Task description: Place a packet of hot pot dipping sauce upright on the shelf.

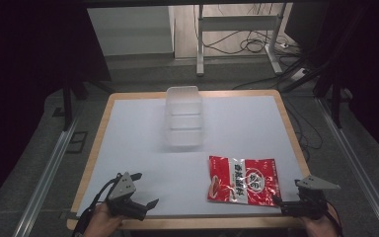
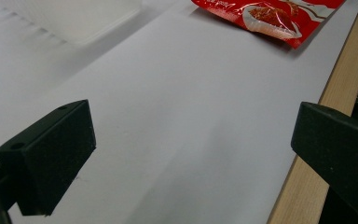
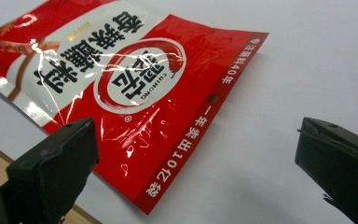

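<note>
White and wide, the table top has a light wooden rim, and behind it we see a grey floor with cables and the legs of a metal frame. On the far middle of the table stands a clear plastic container, empty as far as we can tell. Nearer to us, on the right part of the table, a red and white sauce packet lies flat, with its printed face up.

We hold the right gripper at the near right edge of the table, just beside the right end of the packet. In the right gripper view its jaws stand wide apart and hold nothing; the packet lies close in front of them, and we cannot tell if the left jaw touches it.

We hold the left gripper at the near left corner, well apart from the packet. Its jaws are also spread, over bare table, with nothing between them.
</note>
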The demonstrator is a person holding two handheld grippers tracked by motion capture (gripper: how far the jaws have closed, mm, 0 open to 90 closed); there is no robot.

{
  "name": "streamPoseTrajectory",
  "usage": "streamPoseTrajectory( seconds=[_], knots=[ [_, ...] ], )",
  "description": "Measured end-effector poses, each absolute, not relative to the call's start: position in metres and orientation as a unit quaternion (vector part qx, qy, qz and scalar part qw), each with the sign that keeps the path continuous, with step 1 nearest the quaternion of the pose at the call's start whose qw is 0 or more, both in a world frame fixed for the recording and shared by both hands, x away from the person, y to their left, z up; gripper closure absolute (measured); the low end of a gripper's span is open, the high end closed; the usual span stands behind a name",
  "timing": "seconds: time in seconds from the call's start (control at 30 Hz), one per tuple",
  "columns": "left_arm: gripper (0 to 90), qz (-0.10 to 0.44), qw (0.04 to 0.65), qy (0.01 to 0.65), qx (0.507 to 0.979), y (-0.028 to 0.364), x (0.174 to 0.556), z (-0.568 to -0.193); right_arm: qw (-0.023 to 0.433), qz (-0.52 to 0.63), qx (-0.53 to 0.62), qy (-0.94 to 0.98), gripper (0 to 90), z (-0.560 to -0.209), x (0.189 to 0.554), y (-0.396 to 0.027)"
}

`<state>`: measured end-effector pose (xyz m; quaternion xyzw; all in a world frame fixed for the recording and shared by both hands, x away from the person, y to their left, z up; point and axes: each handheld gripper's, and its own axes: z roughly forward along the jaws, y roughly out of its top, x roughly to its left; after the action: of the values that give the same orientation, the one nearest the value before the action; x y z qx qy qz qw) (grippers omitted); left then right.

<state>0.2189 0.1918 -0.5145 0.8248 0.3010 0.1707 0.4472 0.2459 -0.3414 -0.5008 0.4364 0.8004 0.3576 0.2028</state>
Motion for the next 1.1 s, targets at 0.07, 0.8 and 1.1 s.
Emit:
streamPoseTrajectory(
  seconds=[0.07, 0.8, 1.1],
  knots=[
    [0.0, 0.171, 0.447, 0.301, 0.825, 0.192, 0.219, -0.514, 0.203, 0.356, 0.435, 0.802, 0.0, -0.501, 0.247, -0.341],
    [0.0, 0.173, 0.443, 0.293, 0.83, 0.189, 0.218, -0.515, 0.118, 0.333, 0.421, 0.835, 0.0, -0.521, 0.278, -0.326],
    [0.0, 0.174, 0.442, 0.292, 0.83, 0.189, 0.218, -0.515, 0.094, 0.358, 0.414, 0.832, 0.0, -0.522, 0.285, -0.322]
  ],
)
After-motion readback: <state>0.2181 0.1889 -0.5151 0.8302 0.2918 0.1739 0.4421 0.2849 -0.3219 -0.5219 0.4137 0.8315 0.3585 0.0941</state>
